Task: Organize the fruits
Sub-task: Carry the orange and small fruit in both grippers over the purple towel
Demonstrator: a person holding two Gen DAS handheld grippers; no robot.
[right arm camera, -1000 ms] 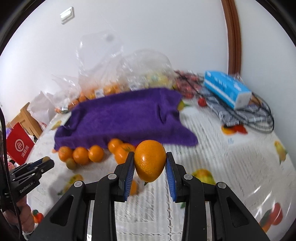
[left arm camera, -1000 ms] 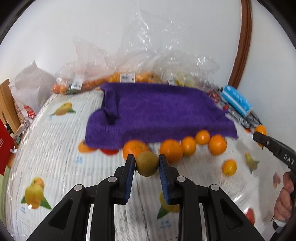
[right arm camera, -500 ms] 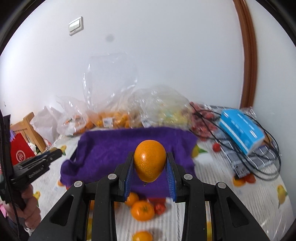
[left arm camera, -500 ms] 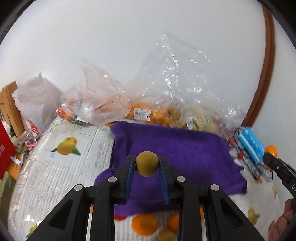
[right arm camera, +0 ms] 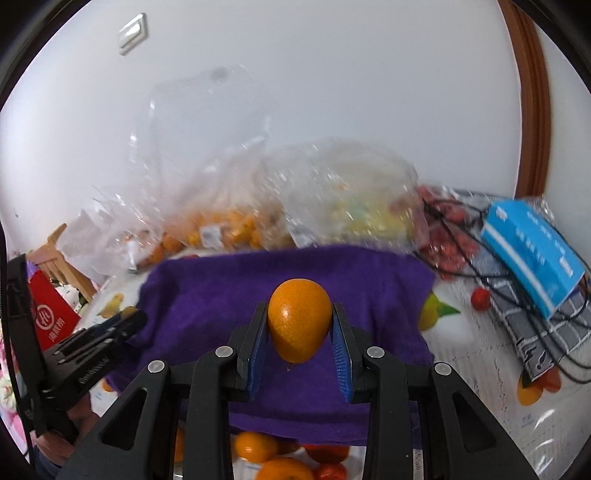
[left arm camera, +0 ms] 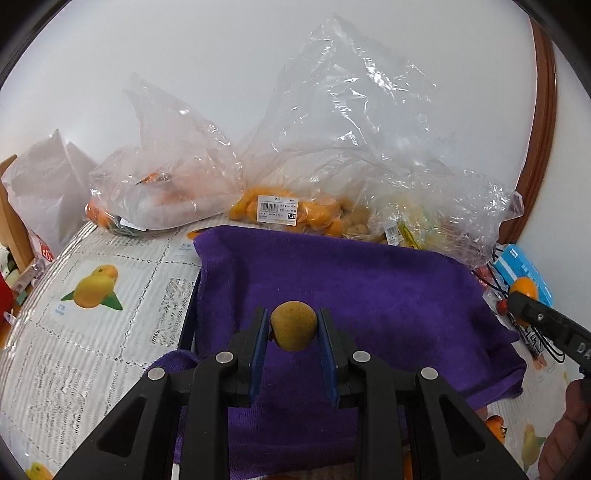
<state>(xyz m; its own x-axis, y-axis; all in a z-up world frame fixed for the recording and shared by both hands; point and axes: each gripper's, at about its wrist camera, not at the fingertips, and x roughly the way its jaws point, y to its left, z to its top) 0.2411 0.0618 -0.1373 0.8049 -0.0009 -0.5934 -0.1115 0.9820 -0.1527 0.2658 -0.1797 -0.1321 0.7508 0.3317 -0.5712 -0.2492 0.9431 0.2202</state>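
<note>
A brownish-green fruit (left arm camera: 293,325) is clamped between the left gripper's (left arm camera: 291,334) blue pads, above the purple towel (left arm camera: 369,288). The right gripper (right arm camera: 300,332) pinches an orange (right arm camera: 299,319) over that towel; clear bags of fruit (left arm camera: 295,210) lie beyond it.

Plain white wall (left arm camera: 258,55), brown wooden door frame (right arm camera: 532,96) at right, white wall switch (right arm camera: 132,33), even soft light
</note>
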